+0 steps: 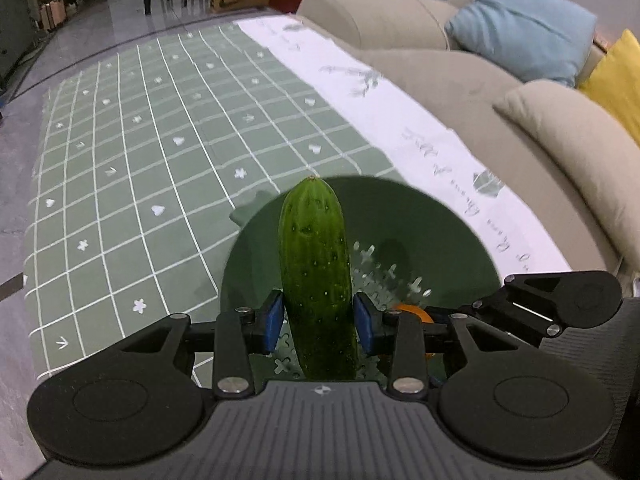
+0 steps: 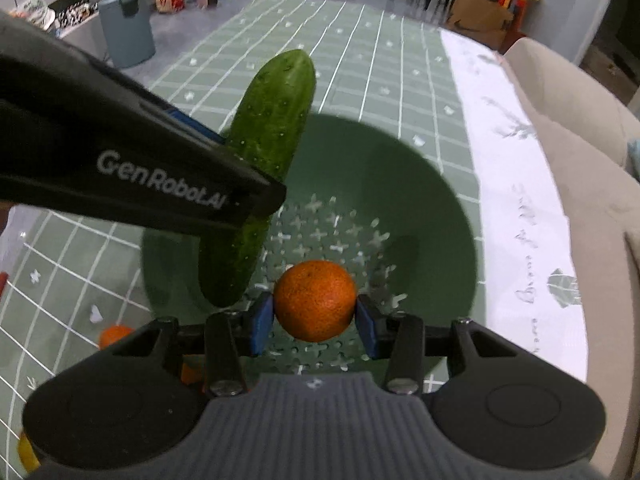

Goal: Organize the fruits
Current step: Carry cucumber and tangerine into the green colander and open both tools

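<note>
Hanging side by side over the green colander (image 2: 440,216), the left gripper (image 1: 318,322) pinches a cucumber (image 1: 316,276) lengthwise along its fingers, while the right gripper (image 2: 315,322) pinches an orange (image 2: 315,300) directly above the perforated bottom.

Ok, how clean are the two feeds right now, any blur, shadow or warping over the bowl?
Left wrist view: cucumber sharp, tablecloth grid bowed by the fisheye, sofa soft. Right wrist view: orange crisp, green bowl slightly blurred, a shadow inside it beside the orange, no glare.
</note>
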`<state>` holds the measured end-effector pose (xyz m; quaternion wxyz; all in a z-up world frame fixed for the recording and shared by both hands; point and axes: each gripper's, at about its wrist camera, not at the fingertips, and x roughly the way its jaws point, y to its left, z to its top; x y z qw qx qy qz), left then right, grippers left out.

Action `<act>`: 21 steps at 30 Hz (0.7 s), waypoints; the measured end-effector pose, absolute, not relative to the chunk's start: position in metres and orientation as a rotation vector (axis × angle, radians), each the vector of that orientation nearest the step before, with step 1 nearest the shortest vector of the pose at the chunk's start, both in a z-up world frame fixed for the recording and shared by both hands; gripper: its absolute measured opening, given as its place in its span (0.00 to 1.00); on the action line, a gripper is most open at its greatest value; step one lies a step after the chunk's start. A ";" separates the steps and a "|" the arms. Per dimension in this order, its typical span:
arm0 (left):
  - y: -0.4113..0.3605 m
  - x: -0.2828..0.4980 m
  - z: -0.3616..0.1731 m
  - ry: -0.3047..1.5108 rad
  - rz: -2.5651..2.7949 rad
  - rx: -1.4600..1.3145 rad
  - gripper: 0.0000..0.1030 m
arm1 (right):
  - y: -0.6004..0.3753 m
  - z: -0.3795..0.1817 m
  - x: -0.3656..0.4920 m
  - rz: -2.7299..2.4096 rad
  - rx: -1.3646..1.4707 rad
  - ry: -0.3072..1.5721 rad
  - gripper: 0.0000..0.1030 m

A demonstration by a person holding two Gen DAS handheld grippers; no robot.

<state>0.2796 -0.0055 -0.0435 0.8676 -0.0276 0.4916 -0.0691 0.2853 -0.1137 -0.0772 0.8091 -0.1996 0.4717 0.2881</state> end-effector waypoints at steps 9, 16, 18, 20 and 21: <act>-0.005 0.293 -0.057 1.052 -0.150 -0.051 0.41 | -0.109 -0.096 0.298 0.634 -0.426 1.039 0.40; -0.007 0.297 -0.060 1.058 -0.144 -0.045 0.41 | -0.110 -0.092 0.293 0.624 -0.422 1.030 0.50; -0.008 0.296 -0.057 1.052 -0.153 -0.035 0.42 | -0.108 -0.088 0.295 0.611 -0.428 1.015 0.58; -0.009 0.295 -0.053 1.050 -0.150 -0.025 0.42 | -0.107 -0.083 0.291 0.614 -0.433 1.015 0.59; -0.008 0.293 -0.050 1.049 -0.148 -0.023 0.42 | -0.105 -0.080 0.289 0.613 -0.438 1.015 0.58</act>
